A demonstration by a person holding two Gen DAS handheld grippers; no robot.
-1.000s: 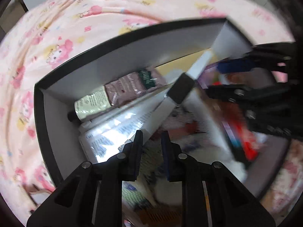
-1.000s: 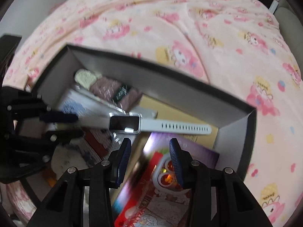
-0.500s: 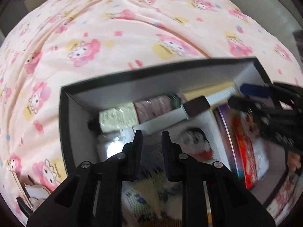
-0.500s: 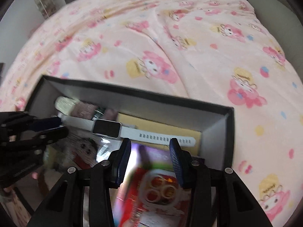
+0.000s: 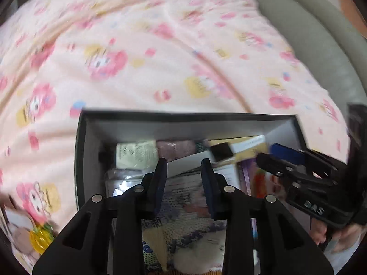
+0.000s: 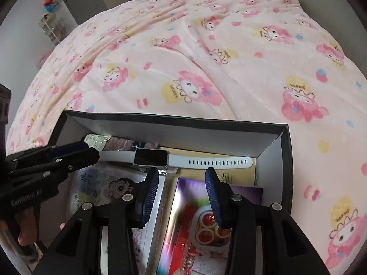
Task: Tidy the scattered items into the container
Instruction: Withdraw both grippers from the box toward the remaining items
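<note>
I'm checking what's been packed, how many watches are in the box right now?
1. The white watch lies flat along the far wall of the box, strap stretched out over the yellow packet. Another could be buried under the packets.

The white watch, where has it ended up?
In the right wrist view the watch lies flat inside the black box, along its far wall, on a tan envelope, just ahead of the open right claw.
</note>
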